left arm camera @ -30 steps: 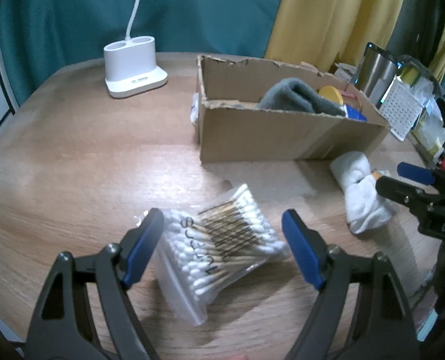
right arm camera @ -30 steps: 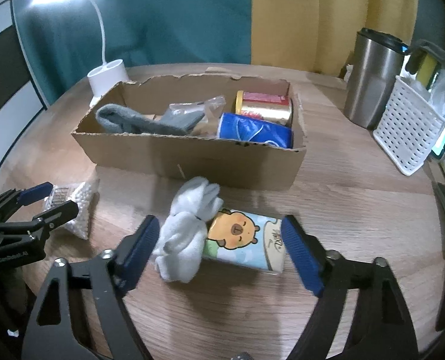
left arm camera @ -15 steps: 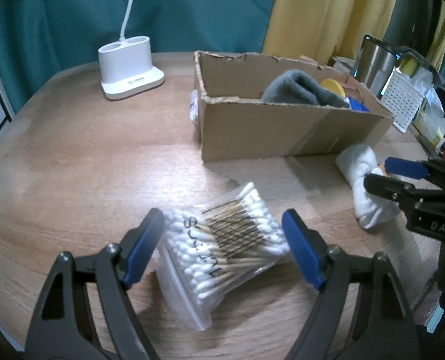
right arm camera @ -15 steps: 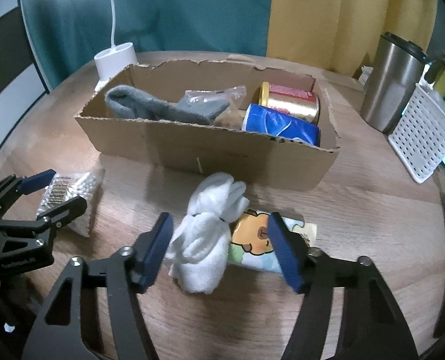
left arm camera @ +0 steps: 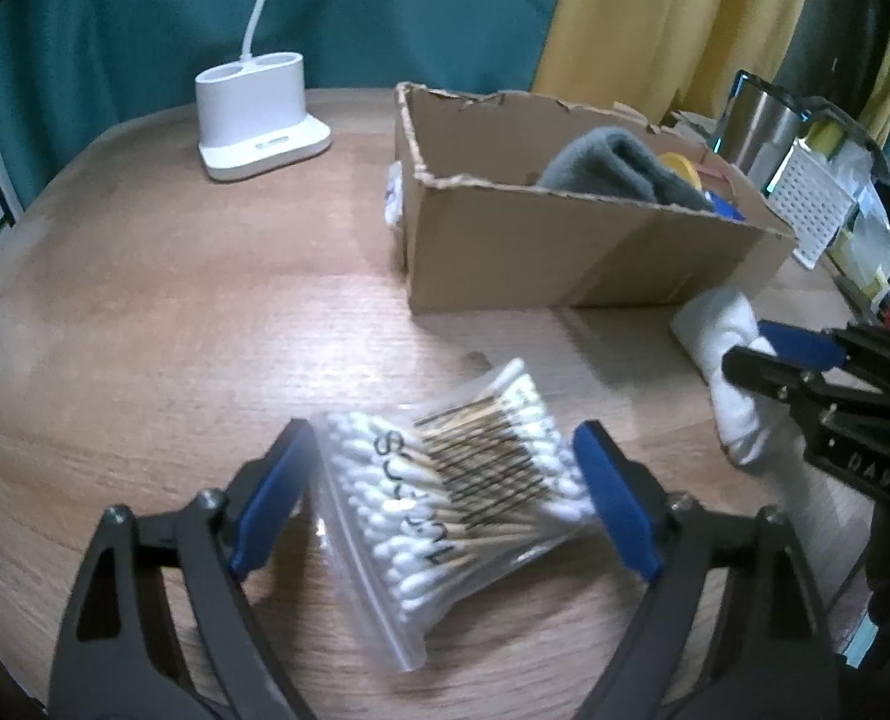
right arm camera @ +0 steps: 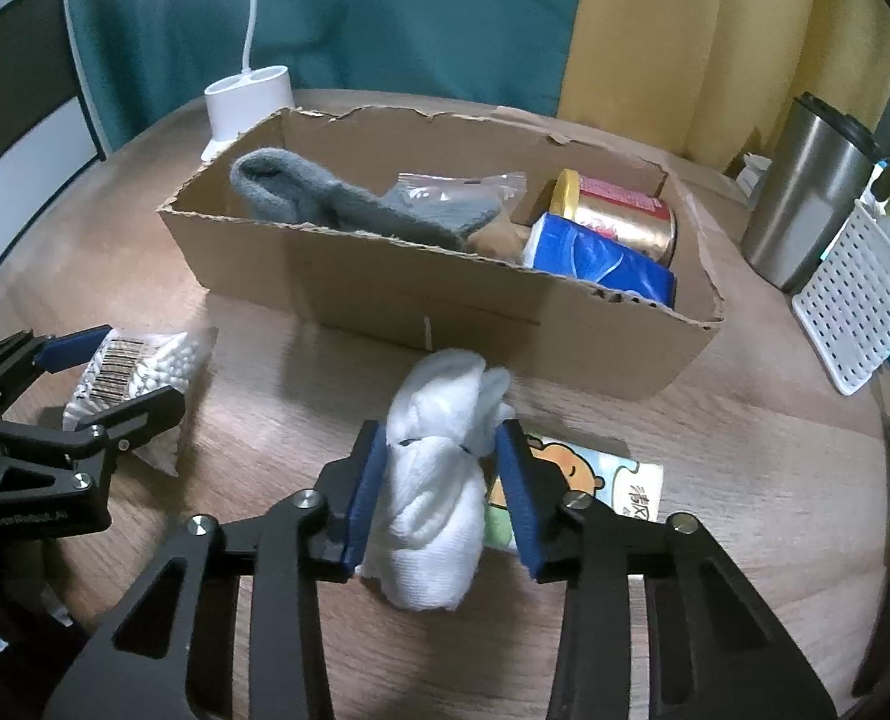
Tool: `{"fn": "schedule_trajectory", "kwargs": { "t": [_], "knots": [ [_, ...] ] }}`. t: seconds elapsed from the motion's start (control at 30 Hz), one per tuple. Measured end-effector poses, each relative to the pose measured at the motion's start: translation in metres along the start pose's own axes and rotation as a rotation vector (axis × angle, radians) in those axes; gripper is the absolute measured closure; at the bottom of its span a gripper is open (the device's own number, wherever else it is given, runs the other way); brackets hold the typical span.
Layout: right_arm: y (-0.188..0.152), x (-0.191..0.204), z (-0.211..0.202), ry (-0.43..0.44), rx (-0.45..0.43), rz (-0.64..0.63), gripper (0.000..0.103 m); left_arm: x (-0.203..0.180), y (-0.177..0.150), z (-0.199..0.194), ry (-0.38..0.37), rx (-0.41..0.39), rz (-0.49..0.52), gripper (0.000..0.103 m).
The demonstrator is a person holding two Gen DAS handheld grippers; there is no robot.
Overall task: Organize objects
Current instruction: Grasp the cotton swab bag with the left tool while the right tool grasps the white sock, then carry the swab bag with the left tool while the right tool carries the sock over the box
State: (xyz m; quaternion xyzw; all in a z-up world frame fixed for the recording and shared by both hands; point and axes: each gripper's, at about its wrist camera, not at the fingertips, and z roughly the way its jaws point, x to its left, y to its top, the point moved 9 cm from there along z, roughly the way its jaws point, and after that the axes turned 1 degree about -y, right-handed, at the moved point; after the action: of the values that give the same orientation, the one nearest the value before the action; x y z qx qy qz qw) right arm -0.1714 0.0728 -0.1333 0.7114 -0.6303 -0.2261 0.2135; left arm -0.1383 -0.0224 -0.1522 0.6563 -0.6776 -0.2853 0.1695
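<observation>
Since the earlier frames, the right gripper has been narrowed from a wide spread to a clamp on the white sock bundle, with both blue pads pressed against the bundle's sides. The bundle is positioned on the wooden table, just in front of the cardboard box, and is in contact with the cartoon-printed tissue pack lying beside it on the right.

The left gripper is held with its jaws apart, one blue pad on each side of the bag of cotton swabs. The left pad is shown at the bag's edge; whether contact is made cannot be determined. The bag is laid flat on the table, in front of the box's near left corner and apart from it. Black handwriting is visible on the bag's plastic, and a barcode label is seen on it in the right wrist view.

Inside the box, a grey sock is draped along the left portion, a clear plastic packet is placed behind it, and a gold can and a blue tissue pack are stored at the right end.

A white lamp base is located behind the box on the left. A steel tumbler and a white perforated basket are located to the right of the box.
</observation>
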Motion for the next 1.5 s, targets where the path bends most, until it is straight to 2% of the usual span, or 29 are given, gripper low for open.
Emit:
{"fn": "schedule_trajectory", "kwargs": {
  "t": [0.13,0.3,1.0,1.5],
  "knots": [
    [0.000,0.004,-0.002,0.002,-0.011,-0.025,0.071,0.000,0.000,-0.002,-0.010,0.000,-0.006,0.023],
    [0.002,0.005,-0.009,0.017,-0.030,-0.028,0.072,-0.001,0.003,-0.008,-0.028,-0.006,-0.015,0.025],
    [0.026,-0.015,-0.058,0.027,-0.151,0.005,0.072,-0.025,0.046,-0.049,-0.046,-0.111,0.020,0.025],
    [0.047,-0.026,-0.074,0.034,-0.203,0.030,0.072,-0.033,0.079,-0.058,-0.052,-0.154,0.053,0.025]
  ]
}}
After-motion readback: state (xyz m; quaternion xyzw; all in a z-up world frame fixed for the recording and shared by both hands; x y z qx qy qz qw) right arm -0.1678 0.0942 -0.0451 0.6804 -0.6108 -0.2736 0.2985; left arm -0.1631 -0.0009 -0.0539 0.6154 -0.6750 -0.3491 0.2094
